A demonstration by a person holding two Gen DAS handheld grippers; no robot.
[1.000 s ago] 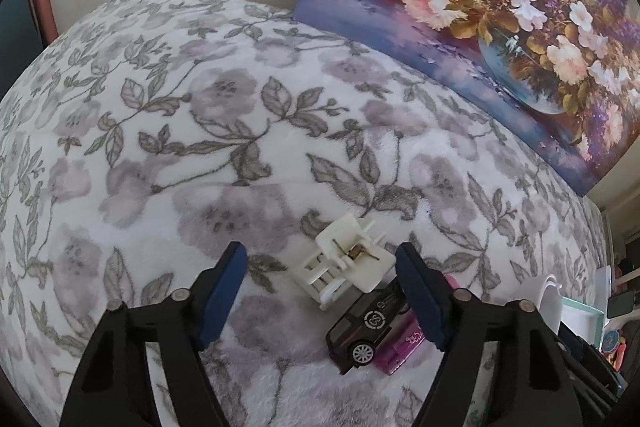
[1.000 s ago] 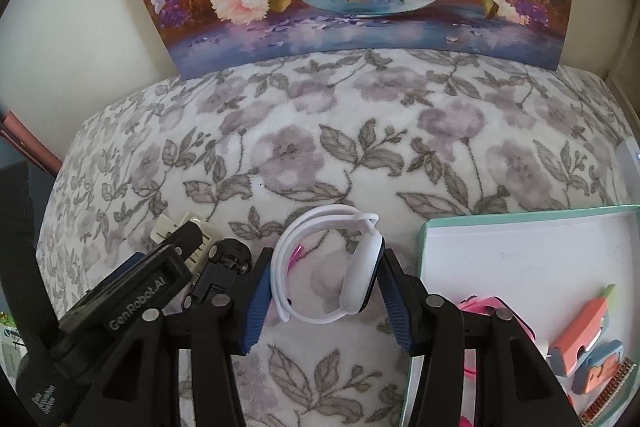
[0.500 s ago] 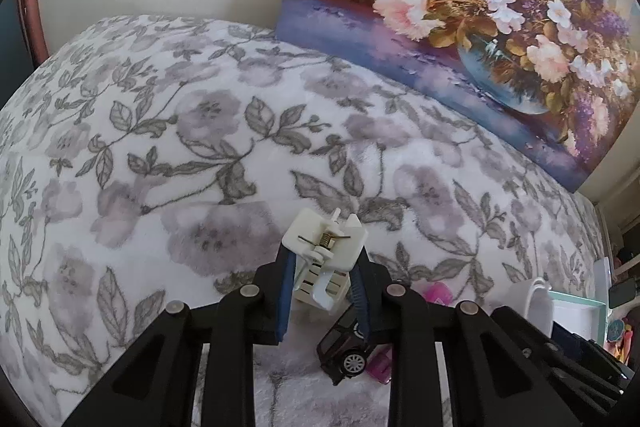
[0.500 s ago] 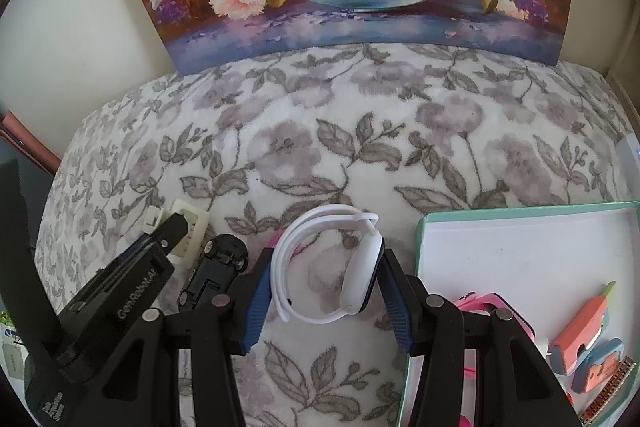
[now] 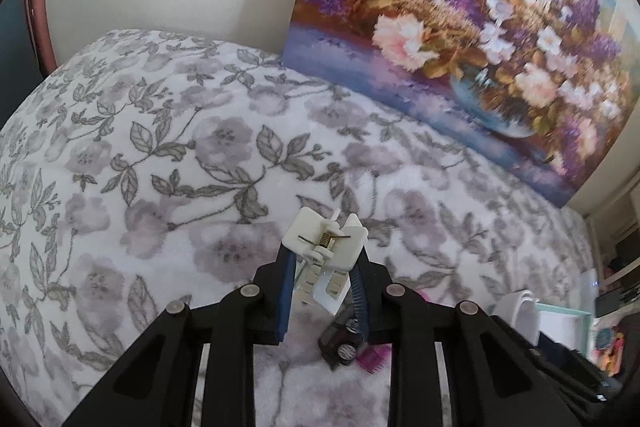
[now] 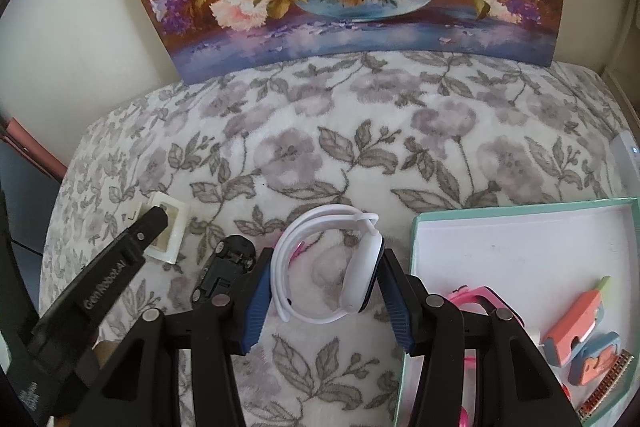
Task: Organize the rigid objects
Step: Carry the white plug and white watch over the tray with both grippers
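White plastic clip [image 5: 325, 247] is clamped in the left hand-held gripper [image 5: 322, 291] above the bed [image 5: 160, 147], the right hand-held gripper [image 6: 326, 291] apparently pinches a white watch [image 6: 328, 267], the tray [image 6: 520, 247] holds several pieces, and a toy car [image 6: 224, 271] remains

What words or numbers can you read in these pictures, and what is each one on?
"GenRobot.AI": white lettering on the side of the black left gripper, seen in the right wrist view.
Smaller white print low on that same black gripper body: too small to read.
No other text can be read in either view.
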